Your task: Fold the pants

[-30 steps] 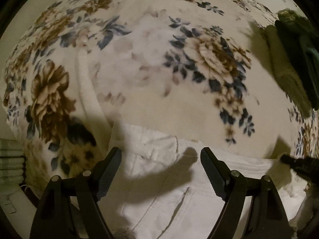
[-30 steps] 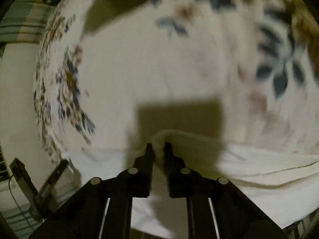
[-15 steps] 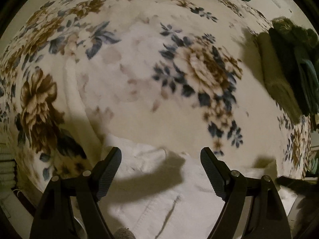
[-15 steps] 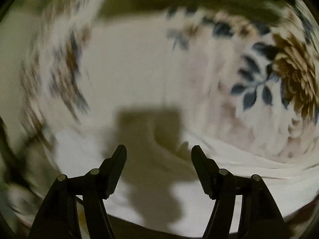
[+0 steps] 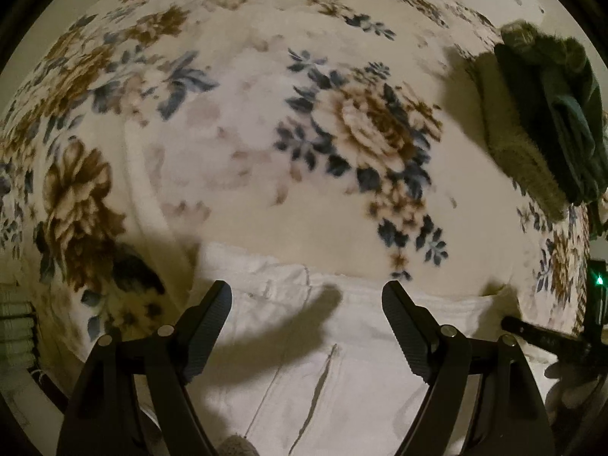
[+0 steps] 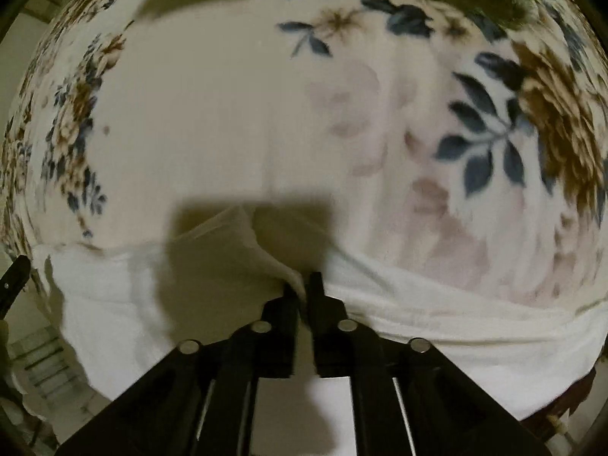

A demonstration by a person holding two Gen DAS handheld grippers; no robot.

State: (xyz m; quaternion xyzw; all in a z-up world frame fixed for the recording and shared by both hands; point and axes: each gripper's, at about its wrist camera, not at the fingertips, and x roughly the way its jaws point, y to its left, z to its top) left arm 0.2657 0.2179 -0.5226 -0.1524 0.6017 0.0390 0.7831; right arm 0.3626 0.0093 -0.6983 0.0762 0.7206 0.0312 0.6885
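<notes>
- The white pants (image 5: 342, 361) are spread along the near edge of a floral blanket (image 5: 247, 152), directly below and ahead of both grippers; the fly seam is seen running away from the left wrist camera, and the waistband edge lies across the view from side to side.
- The left gripper (image 5: 306, 315) is held wide apart above the pants, with nothing between its fingers; its shadow is cast on the cloth between them.
- The right gripper (image 6: 302, 288) is closed narrowly on a raised ridge of the pants (image 6: 235, 250), the fabric being pinched up into a small peak just ahead of its tips.
- In the left wrist view, a dark bar at the right edge is probably part of the right gripper, though this is too blurred to be settled; if so, the pinched spot lies well to the right of the left gripper.
- The relation that matters is judged to be this: the cloth's long edge runs across both views, one end is already gripped by the right, and the other end lies just under the open left gripper, which is the nearer one for that side.
- A dark green pile of cloth (image 5: 551, 121) is lying on the blanket's far right, well apart from the pants.
</notes>
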